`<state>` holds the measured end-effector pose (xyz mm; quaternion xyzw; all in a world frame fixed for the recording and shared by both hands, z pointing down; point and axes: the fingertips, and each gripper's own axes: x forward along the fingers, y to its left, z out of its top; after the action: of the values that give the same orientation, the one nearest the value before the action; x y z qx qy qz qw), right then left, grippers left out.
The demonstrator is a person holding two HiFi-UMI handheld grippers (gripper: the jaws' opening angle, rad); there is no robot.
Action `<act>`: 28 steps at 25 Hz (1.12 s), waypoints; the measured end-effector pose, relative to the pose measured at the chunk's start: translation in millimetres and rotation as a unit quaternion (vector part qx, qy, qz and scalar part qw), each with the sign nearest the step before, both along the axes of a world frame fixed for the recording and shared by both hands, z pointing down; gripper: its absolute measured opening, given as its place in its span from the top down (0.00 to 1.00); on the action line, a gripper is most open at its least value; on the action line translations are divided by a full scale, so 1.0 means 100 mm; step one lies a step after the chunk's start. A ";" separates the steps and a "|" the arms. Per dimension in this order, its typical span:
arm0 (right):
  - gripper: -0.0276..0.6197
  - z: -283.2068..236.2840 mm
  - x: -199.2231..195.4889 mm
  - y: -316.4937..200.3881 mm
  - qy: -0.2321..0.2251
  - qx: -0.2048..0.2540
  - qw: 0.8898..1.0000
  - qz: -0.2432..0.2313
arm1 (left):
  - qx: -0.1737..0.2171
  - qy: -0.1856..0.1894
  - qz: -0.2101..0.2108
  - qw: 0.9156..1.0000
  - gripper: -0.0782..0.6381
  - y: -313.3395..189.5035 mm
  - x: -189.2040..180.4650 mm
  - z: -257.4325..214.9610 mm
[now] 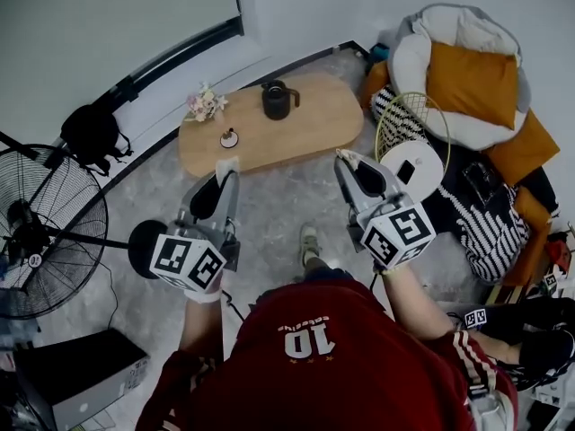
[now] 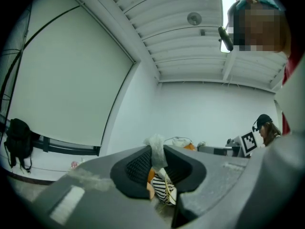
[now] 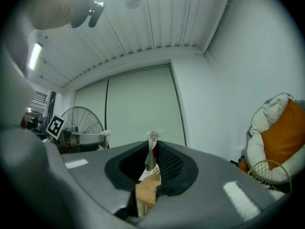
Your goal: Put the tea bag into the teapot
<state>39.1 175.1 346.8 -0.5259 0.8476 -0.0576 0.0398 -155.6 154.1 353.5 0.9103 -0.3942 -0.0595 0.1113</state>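
Note:
A dark teapot (image 1: 278, 99) stands on the low oval wooden table (image 1: 314, 124), far ahead of both grippers. My left gripper (image 1: 226, 163) is raised over the floor short of the table. It is shut on a small white crumpled piece (image 2: 157, 148) that looks like the tea bag. My right gripper (image 1: 342, 155) is level with it, a little to the right. Its jaws are shut on a thin clear strip with red and green on it (image 3: 152, 152), perhaps a wrapper. Both held pieces poke up past the fingertips.
A small bunch of flowers (image 1: 206, 104) and a small round object (image 1: 229, 138) sit on the table's left part. A fan (image 1: 40, 232) and a black box (image 1: 76, 375) stand at the left. At the right are a white side table (image 1: 411, 164) and a cushioned seat (image 1: 472, 74).

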 end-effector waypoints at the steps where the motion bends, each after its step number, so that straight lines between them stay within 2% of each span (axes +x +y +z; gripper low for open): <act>1: 0.89 0.01 0.01 -0.07 -0.002 0.000 1.000 -0.003 | -0.001 -0.001 0.000 1.000 0.79 -0.07 0.02 0.01; 18: 0.89 -0.05 0.54 -1.69 -0.009 0.000 1.000 -0.016 | -0.002 -0.019 0.016 1.000 0.79 -1.66 0.70 -0.05; 28: 0.89 0.18 0.76 -2.49 -0.010 -0.019 0.998 -0.054 | -0.029 -0.015 -0.012 0.999 0.79 -2.34 0.87 0.05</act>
<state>114.9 -73.5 364.3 -0.4797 0.8730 -0.0811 0.0351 -68.5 -80.3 359.0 0.9027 -0.4083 -0.0363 0.1308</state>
